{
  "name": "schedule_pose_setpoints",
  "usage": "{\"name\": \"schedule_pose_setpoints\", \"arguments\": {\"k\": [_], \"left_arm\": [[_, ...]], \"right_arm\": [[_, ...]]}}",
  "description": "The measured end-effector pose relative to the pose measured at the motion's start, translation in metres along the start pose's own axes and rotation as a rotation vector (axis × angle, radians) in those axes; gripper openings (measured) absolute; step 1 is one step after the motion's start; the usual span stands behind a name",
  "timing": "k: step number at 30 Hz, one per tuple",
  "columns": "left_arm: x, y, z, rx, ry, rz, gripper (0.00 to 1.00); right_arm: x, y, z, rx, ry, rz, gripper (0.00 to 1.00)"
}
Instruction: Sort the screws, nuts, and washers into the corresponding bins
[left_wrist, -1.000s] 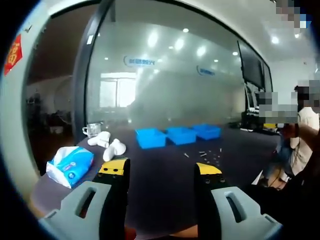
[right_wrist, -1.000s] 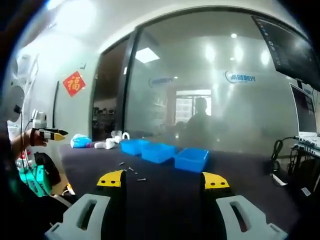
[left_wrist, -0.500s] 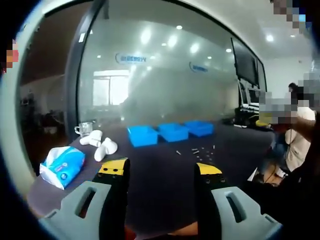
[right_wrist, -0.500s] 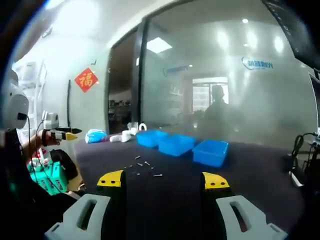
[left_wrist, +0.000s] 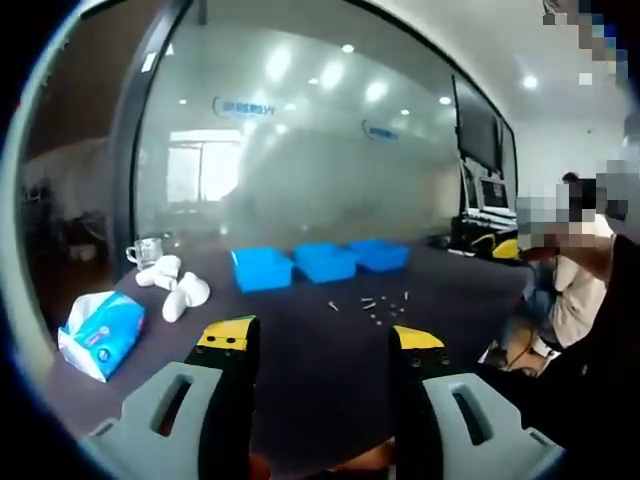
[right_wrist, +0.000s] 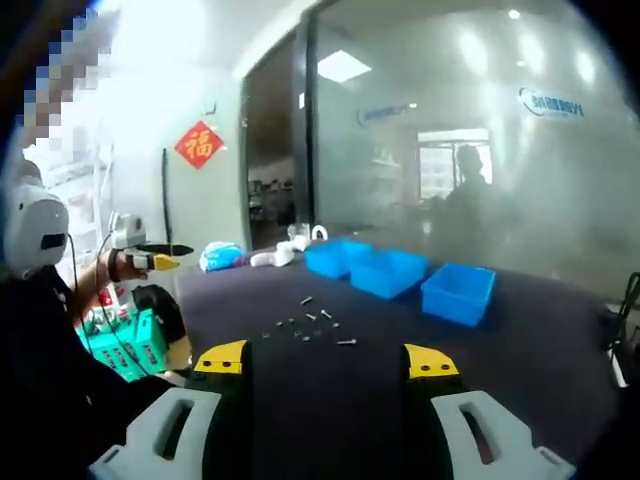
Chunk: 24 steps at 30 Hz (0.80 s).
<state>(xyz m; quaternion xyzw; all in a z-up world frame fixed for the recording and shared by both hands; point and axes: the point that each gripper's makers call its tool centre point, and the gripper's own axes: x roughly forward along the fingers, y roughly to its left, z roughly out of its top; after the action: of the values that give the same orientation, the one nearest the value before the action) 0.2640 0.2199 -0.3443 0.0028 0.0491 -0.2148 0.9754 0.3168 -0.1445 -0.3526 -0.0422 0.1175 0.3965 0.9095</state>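
Two hand-held grippers are hovering above the near edge of a dark table, both facing across it toward a frosted glass wall. The left gripper is holding its yellow-tipped jaws apart with nothing between them, and the right gripper is doing the same. In the left gripper view, three blue bins are sitting in a row near the far side of the table, and a loose scatter of small fasteners is lying on the tabletop just in front of them — too small and blurred to tell screws from nuts or washers. A blue tissue pack and some white objects are resting toward the left end. In the right gripper view, the same fasteners are lying between the gripper and the bins. The sorting appears not to have started: the bins look empty, though their insides are hard to see. The next move is calling for one gripper to descend to the scatter and close on a single piece — fine work, given how small they are.
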Motion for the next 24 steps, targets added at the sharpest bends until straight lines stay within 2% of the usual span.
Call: {"name": "schedule_pose_setpoints", "arguments": {"k": [8, 13, 19, 24], "left_arm": [[0.006, -0.008, 0.008, 0.019, 0.008, -0.050, 0.50], [0.009, -0.018, 0.000, 0.034, 0.059, -0.112, 0.49], [0.016, -0.022, -0.004, 0.004, 0.084, -0.145, 0.49], [0.022, -0.021, -0.004, 0.013, 0.102, -0.154, 0.49]], "right_arm": [[0.009, 0.007, 0.004, -0.020, 0.049, 0.050, 0.54], [0.019, 0.011, -0.001, -0.080, 0.110, 0.086, 0.53], [0.028, 0.015, 0.000, -0.081, 0.148, 0.127, 0.53], [0.035, 0.014, 0.004, -0.083, 0.180, 0.154, 0.51]]}}
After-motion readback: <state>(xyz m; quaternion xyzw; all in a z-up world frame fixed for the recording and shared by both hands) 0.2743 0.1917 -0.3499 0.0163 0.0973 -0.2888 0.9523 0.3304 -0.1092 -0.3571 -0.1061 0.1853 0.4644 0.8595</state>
